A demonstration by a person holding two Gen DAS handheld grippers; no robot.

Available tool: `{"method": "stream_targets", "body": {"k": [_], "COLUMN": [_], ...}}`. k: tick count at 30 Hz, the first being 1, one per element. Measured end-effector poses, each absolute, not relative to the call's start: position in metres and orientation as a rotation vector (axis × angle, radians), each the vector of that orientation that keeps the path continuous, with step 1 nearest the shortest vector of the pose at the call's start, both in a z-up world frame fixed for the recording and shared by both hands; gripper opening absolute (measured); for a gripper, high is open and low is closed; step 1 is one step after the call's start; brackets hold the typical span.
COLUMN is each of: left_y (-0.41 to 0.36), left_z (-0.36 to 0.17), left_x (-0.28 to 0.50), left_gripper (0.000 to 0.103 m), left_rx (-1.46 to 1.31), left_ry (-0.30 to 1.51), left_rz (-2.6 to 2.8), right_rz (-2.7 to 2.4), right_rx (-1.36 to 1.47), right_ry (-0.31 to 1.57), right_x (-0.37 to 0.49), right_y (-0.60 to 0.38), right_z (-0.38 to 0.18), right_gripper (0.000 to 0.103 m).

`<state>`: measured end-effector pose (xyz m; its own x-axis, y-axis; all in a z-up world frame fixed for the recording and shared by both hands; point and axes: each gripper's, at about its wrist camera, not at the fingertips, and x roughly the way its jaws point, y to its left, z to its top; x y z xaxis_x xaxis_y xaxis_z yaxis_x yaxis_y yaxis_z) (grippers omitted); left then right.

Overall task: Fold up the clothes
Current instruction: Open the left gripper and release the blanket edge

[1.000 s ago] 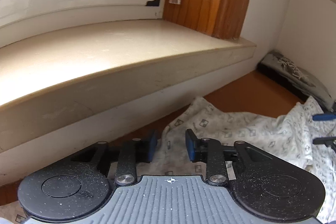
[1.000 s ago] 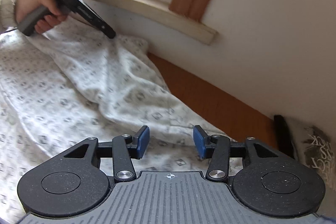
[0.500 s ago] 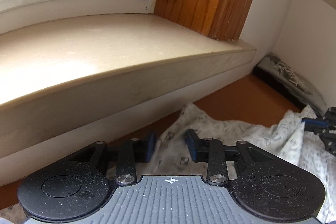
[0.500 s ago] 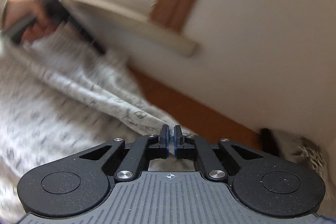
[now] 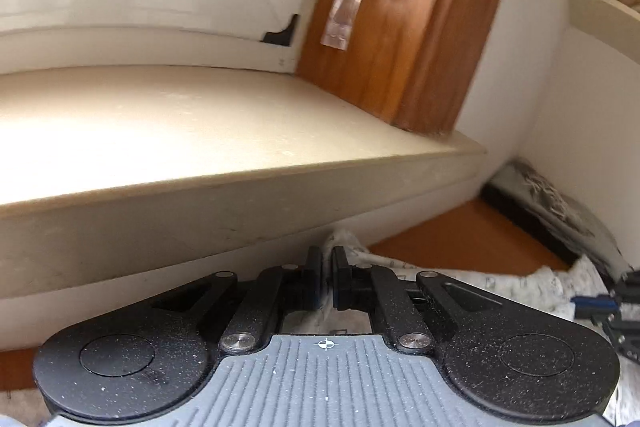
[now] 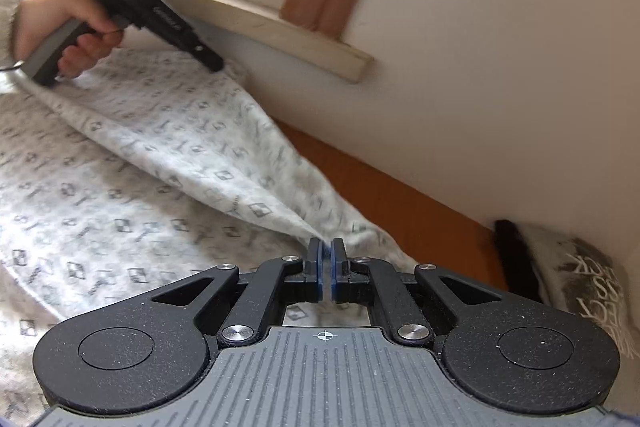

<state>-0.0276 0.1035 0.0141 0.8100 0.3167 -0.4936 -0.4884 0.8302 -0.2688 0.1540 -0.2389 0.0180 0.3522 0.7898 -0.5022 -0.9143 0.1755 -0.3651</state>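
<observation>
Now printed white garment — pinched taut betw. both hand-held grippers.

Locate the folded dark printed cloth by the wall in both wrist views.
Left wrist: dark printed cloth at right edge, in the wall corner, beyond the patterned garment.
Right wrist: lower right, against the wall.
Shared landmark: windowsill end.

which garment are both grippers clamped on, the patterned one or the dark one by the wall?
The white patterned garment: left gripper and right gripper pinch its edge. The dark printed garment lies untouched against the wall.
</observation>
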Motion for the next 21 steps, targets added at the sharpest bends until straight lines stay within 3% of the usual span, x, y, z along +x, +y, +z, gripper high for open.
{"method": "stream_targets", "body": {"k": [2, 6, 10, 16, 21], "left_y": [0.102, 0.093, 0.078, 0.064, 0.065], "left_z": [0.012, 0.019, 0.036, 0.071, 0.089], "left_x": [-0.022, -0.033, -0.065, -0.141, -0.246], "left_gripper": [0.016, 0.066, 0.073, 0.079, 0.085], "left_rx": [-0.397, -0.373, -0.329, -0.288, -0.257], "left_ry": [0.51, 0.542, 0.535, 0.493, 0.507], "left_rz": [0.448, 0.417, 0.41, 0.491, 0.665], "right_rz": [1.198, 1.198, 1.276, 1.319, 1.313], "right_rx": [-0.686, -0.611, -0.506, -0.527, -0.49], "right_ry": [0.236, 0.246, 0.312, 0.382, 0.436], "right_x": [0.157, 0.156, 0.149, 0.141, 0.152], "right_y": [-0.238, -0.242, -0.233, -0.21, -0.209], "right_z": [0.015, 0.027, 0.035, 0.015, 0.01], "right_gripper": [0.001, 0.008, 0.041, 0.044, 0.053]}}
